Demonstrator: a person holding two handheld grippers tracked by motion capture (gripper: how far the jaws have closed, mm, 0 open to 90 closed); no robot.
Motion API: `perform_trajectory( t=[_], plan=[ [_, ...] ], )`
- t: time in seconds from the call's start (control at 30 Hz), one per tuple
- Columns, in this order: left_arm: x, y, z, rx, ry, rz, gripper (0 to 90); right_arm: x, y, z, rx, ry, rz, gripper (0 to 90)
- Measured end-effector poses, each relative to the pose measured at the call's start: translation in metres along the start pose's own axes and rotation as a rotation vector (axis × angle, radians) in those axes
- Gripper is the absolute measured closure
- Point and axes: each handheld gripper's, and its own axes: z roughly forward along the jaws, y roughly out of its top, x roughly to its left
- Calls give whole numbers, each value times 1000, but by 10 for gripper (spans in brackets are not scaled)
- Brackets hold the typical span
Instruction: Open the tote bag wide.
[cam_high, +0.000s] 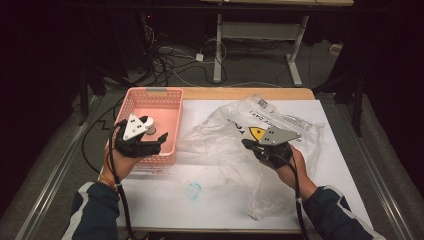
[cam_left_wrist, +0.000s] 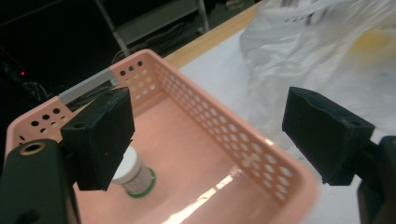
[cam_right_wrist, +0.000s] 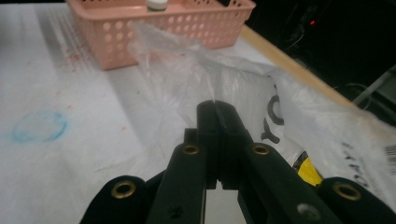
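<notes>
Right gripper (cam_right_wrist: 217, 109) jaws together, clamped on a fold of the crumpled clear plastic bag with black print and a yellow patch (cam_high: 260, 145), bag spread across the right half of the white-covered table (cam_high: 200, 200), one corner reaching toward the pink perforated plastic basket (cam_high: 165, 97)

Left gripper (cam_left_wrist: 205, 135) jaws wide apart, nothing between them, hovering over the basket's near right corner; small white jar with green base (cam_left_wrist: 133, 175) standing upright inside the basket, partly hidden behind the left jaw pad

Step in hand, as judged: bag pinned or lifted by the right side while the left goes for the jar

To do well:
- keep the pinch firm on the film, thin plastic likely to slip or tear if yanked
- lift bag edge enough to make an open mouth, not just a flat sheet
- lower the open jaws straight down around the jar, clear of the basket wall
- squeeze on the jar body, not the cap

Counts: grippers 2, plastic bag 1, basket 1, jar 1, blue ring mark on the table cover (cam_high: 193, 190) 1
</notes>
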Motion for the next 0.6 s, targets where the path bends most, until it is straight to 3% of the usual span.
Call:
perform_trajectory(
  t=[0.07, 0.17, 0.33, 0.4, 0.47, 0.6],
  plan=[
    [14, 6, 14, 41, 7, -8, 164, -3, 9, -6, -44, -43, -9, 900],
    [29, 12, 31, 107, 23, -3, 164, -5, 15, -12, -72, -72, -16, 900],
    [50, 10, 69, 284, 27, -51, 165, -11, 19, -19, -101, -108, -15, 900],
    [54, 6, 84, 363, 39, -45, 165, -12, 19, -20, -105, -110, -10, 900],
    [59, 1, 97, 430, 43, -67, 161, -14, 18, -21, -104, -102, -6, 900],
    [71, -7, 113, 523, 85, -100, 180, -18, 13, -20, -101, -73, -18, 900]
  ],
)
